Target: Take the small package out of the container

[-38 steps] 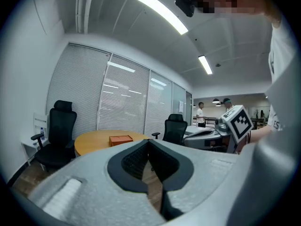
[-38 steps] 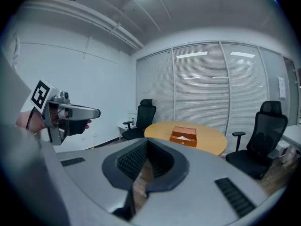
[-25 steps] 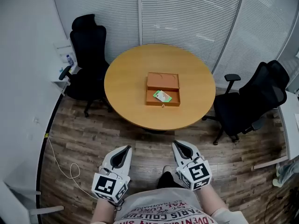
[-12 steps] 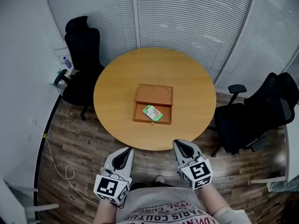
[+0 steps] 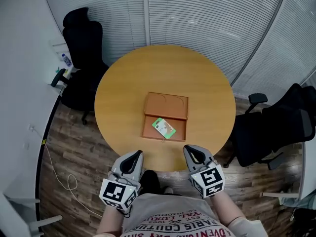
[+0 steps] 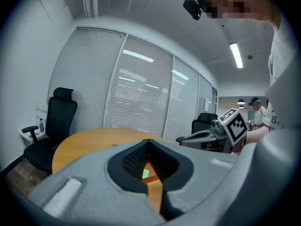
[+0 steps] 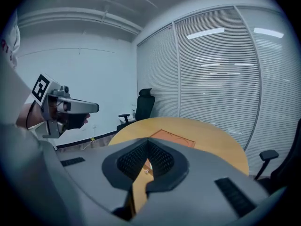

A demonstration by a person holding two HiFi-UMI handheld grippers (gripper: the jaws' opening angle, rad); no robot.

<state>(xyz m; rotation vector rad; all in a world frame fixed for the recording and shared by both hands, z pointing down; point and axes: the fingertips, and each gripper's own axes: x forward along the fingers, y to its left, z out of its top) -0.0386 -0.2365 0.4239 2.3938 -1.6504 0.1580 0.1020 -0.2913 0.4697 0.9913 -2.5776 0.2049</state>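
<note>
An open brown box [image 5: 166,115] lies in the middle of the round wooden table [image 5: 118,90], its lid folded back. A small green-and-white package [image 5: 163,128] rests in the box's near compartment. Both grippers hang side by side at the table's near edge, short of the box. My left gripper [image 5: 134,155] is shut with nothing in it, and so is my right gripper [image 5: 190,150]. In the left gripper view a bit of the green package [image 6: 146,173] shows through the gap in the jaws. The right gripper view shows the box [image 7: 167,136] beyond its closed tips.
One black office chair [image 5: 84,43] stands at the table's far left and another [image 5: 281,127] at its right. Window blinds [image 5: 197,19] close off the far side. A white cable [image 5: 61,174] trails over the wood floor at the left, near a small shelf [image 5: 59,63].
The table and box have come nearer and lower in the head view as the person stepped up to the edge. Both grippers kept their place and stayed shut.
</note>
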